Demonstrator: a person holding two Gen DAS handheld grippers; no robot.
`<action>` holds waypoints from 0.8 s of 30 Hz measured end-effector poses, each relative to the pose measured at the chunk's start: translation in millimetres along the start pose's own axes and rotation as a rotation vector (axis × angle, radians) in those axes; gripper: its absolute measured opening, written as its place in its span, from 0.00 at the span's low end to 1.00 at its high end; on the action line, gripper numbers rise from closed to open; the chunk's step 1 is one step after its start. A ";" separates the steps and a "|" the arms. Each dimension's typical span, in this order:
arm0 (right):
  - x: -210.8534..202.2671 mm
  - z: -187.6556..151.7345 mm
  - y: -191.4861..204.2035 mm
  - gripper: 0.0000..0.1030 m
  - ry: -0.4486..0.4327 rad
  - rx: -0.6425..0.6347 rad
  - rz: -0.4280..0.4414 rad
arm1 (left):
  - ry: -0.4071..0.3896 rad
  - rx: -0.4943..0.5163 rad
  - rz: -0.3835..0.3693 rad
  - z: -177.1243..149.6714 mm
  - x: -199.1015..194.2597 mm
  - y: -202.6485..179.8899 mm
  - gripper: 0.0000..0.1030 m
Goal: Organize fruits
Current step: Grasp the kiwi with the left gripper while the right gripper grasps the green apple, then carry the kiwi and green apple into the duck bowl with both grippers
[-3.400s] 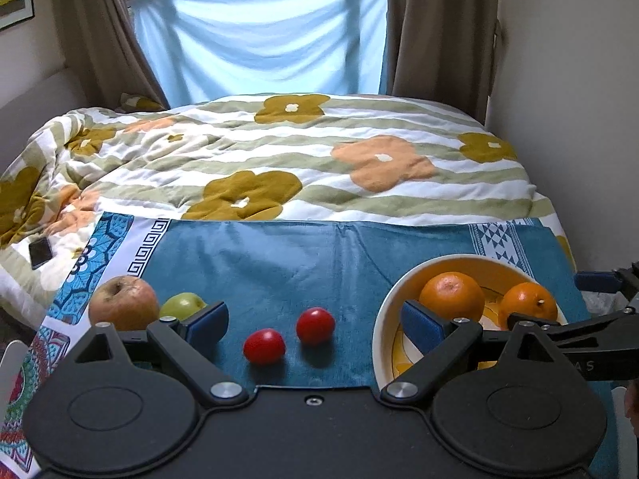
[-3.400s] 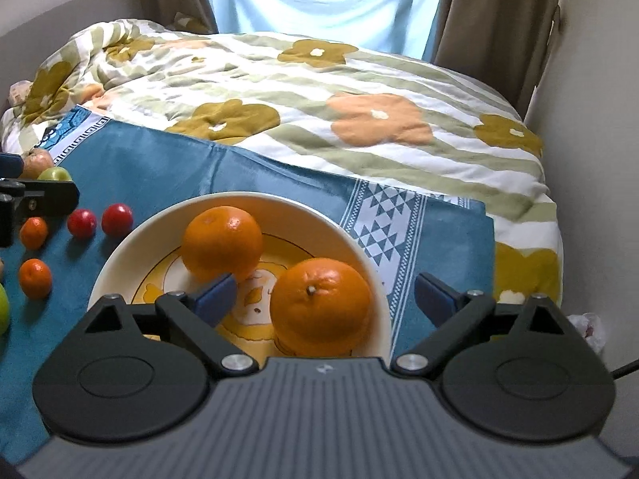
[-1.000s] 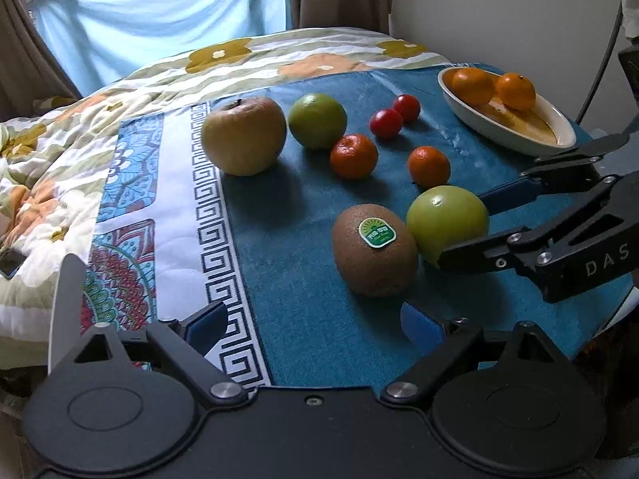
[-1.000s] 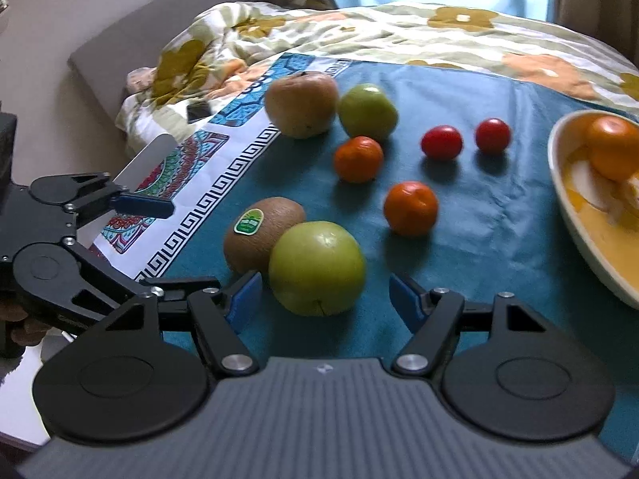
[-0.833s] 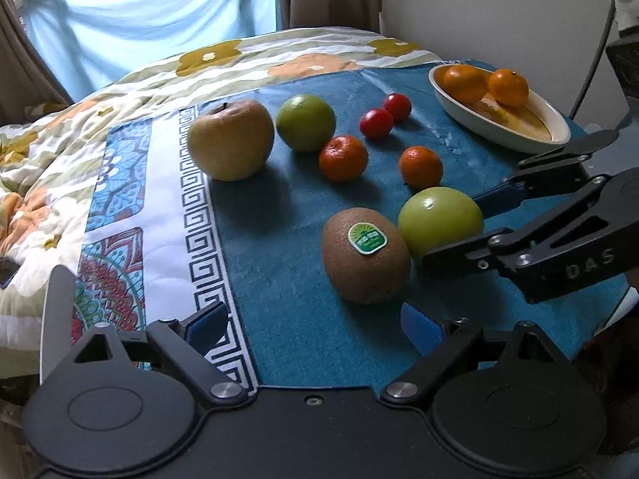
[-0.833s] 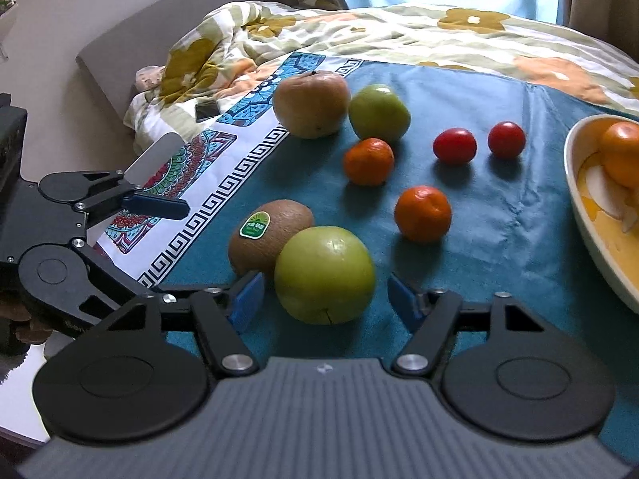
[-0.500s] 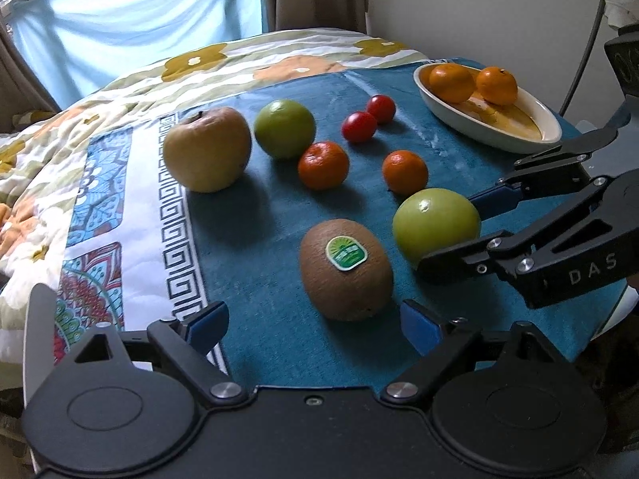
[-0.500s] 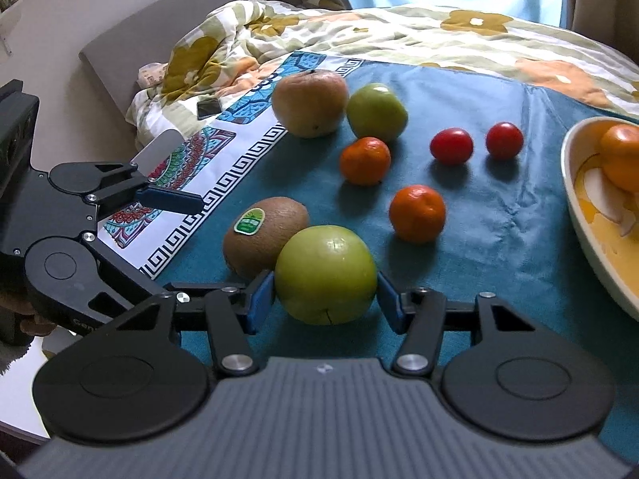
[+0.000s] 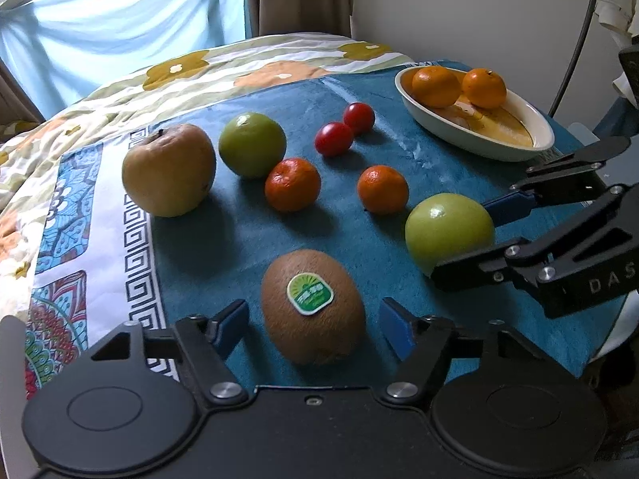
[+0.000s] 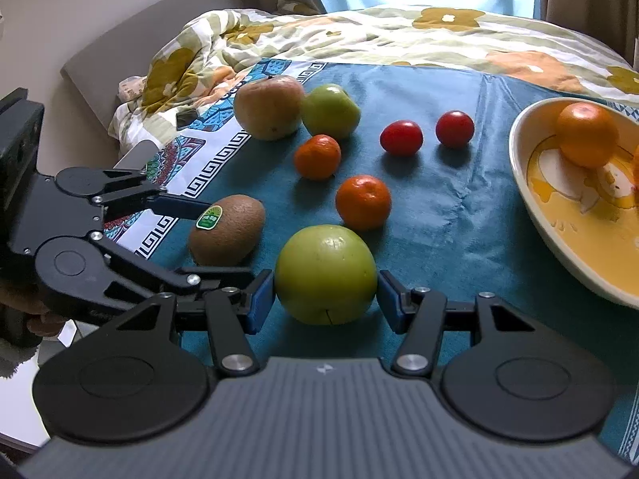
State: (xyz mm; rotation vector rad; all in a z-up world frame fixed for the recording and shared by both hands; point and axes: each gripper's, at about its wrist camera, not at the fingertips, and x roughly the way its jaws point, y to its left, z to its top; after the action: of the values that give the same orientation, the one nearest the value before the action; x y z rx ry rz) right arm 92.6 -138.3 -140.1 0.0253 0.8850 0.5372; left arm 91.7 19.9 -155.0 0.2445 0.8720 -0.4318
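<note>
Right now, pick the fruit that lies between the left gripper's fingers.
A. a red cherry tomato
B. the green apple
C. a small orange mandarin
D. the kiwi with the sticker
D: in the left wrist view the kiwi with the sticker lies between the closing fingers of the left gripper, a gap still showing on each side, while the green apple sits in the right gripper.

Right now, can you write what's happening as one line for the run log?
left gripper: jaws closing around kiwi, not touching | right gripper: jaws shut on green apple | bowl: two oranges
</note>
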 end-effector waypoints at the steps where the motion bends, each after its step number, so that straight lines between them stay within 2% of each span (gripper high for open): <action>1: -0.4 0.0 -0.7 0.68 0.000 0.001 -0.001 | 0.001 0.001 0.002 0.4 0.8 -1.1 0.66; 4: -1.7 -0.4 -2.0 0.68 -0.001 0.005 -0.009 | 0.002 -0.004 0.013 2.1 1.1 -2.0 0.53; 13: -8.2 -0.4 -6.4 0.68 -0.013 0.030 -0.034 | 0.011 -0.032 0.023 2.4 -4.0 -1.0 0.51; 24: -38.9 3.3 -14.3 0.68 -0.042 0.052 -0.065 | -0.053 -0.081 0.051 17.6 -44.5 -11.8 0.50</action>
State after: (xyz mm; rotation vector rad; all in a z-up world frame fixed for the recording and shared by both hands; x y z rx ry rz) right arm 81.4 -167.8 -113.0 0.0552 0.8564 0.4518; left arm 73.2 14.5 -109.6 0.1799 0.8280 -0.3527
